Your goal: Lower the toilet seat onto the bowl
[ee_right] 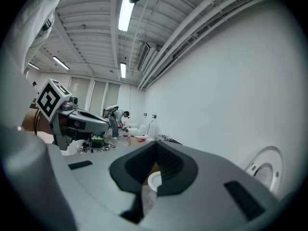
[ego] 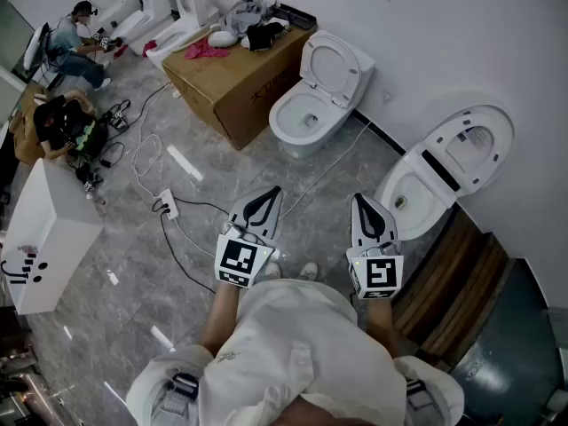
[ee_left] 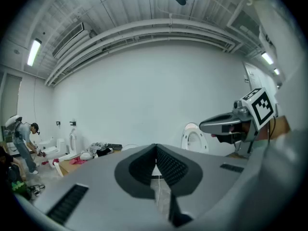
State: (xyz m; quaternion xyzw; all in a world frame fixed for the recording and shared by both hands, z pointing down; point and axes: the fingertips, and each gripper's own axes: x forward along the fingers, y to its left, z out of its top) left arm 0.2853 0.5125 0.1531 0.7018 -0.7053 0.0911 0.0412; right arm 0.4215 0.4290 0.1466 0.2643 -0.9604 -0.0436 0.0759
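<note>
We look steeply down over a person point(ego: 293, 349) in pale clothing, who holds a gripper in each hand, both roughly level above a grey marbled floor point(ego: 133, 269). The left gripper point(ego: 266, 201) has its jaws drawn together, tips meeting, with nothing held. The right gripper point(ego: 362, 204), near it on the right, is closed the same way and also holds nothing. Each carries a cube with square markers close to the hand.

Left of the grippers, a white power strip point(ego: 166, 204) lies on the floor with black cables trailing from it. At the lower right, a stepped wooden platform point(ego: 453, 278) sits by the wall.

Ahead and to the right of the right gripper stands the near toilet point(ego: 410, 204). Its bowl is open and its near seat point(ego: 468, 145) is tipped up and back toward the white wall.

Farther on, ahead of both grippers and well apart from them, stands the far toilet point(ego: 297, 122). Its bowl is open too, with the far seat point(ego: 333, 65) raised upright. From the right gripper view, a curve of white bowl rim point(ee_right: 150, 181) shows beyond the closed jaws.

Just left of the far toilet, a cardboard box point(ego: 231, 91) holds a heap of clothes point(ego: 248, 20) on top. A white cabinet point(ego: 44, 229) stands at the far left. In the far corner, another person point(ego: 71, 43) bends near more white toilets point(ego: 155, 11).
</note>
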